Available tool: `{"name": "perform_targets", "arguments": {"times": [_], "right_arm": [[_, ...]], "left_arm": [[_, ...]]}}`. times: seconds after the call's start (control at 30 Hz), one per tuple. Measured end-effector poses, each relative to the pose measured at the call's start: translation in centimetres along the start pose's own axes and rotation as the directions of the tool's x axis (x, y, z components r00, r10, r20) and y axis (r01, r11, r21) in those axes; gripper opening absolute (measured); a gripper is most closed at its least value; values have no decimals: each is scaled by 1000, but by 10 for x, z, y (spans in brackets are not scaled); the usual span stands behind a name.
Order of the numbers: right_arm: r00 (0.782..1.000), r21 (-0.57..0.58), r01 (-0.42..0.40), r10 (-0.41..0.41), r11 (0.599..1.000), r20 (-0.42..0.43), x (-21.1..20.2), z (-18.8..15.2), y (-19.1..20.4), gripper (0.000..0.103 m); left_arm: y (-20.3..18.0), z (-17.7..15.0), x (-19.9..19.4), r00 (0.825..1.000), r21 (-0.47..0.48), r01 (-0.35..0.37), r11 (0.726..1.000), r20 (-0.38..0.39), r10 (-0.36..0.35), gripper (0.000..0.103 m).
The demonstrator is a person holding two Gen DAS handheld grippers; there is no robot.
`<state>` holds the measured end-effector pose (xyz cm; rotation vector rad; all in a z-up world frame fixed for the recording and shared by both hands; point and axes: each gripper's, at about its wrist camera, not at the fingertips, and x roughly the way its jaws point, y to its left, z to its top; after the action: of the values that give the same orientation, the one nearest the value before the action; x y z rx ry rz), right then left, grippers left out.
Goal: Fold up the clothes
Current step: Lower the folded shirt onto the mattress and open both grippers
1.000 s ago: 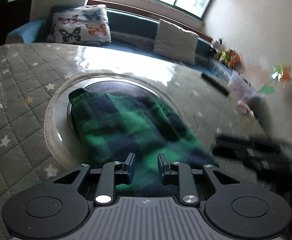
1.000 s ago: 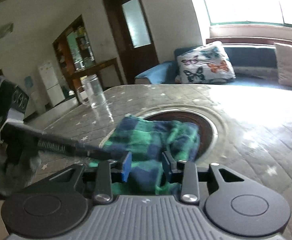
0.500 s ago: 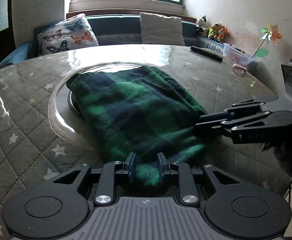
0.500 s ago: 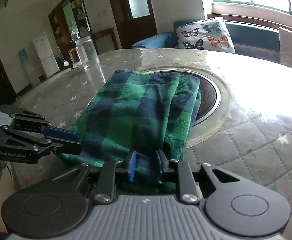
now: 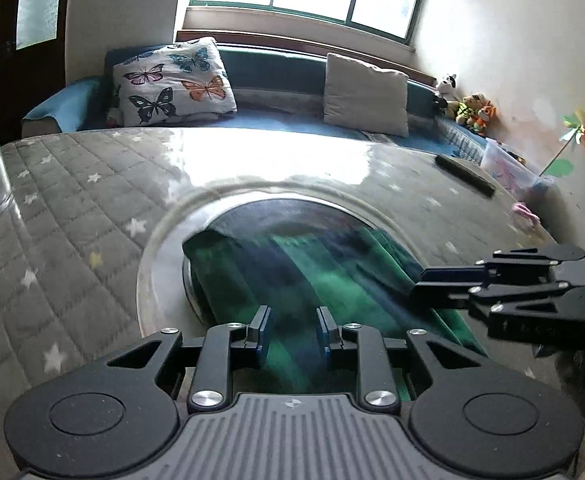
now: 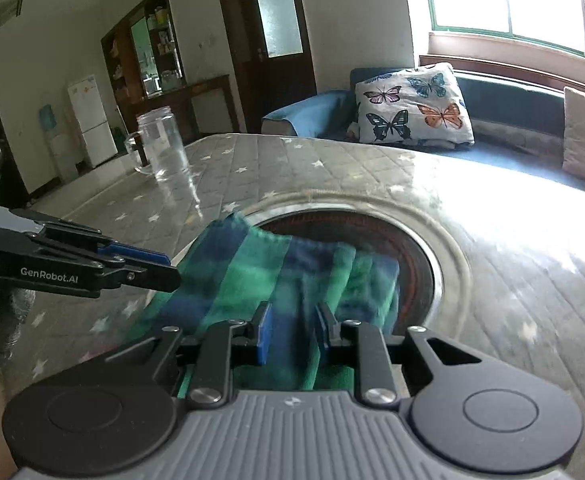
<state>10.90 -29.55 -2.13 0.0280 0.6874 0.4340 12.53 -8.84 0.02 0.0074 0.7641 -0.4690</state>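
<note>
Quilted table (image 5: 72, 208): plaid cloth (image 5: 292, 276) runs between left tool (image 5: 291, 334) fingers.

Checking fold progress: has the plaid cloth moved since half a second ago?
Yes. The plaid cloth now covers less of the round inset, its near edge lifted toward both grippers.

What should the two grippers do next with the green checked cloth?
Probably carry the near edge forward over the far part. Both the left hand-held gripper and right hand-held gripper have the green plaid cloth between their fingers, and it looks lifted and blurred.
</note>
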Motion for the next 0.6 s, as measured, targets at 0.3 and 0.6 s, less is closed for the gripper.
{"name": "perform_targets", "arguments": {"times": [0.3, 0.6], "right_arm": [[997, 14, 46, -46, 999, -65, 52, 4, -24, 22], [999, -5, 20, -21, 1000, -36, 40, 8, -21, 32]], "left_arm": [[19, 10, 42, 999, -12, -33, 999, -34, 32, 25], [16, 18, 41, 1000, 9, -25, 1000, -13, 25, 26]]}}
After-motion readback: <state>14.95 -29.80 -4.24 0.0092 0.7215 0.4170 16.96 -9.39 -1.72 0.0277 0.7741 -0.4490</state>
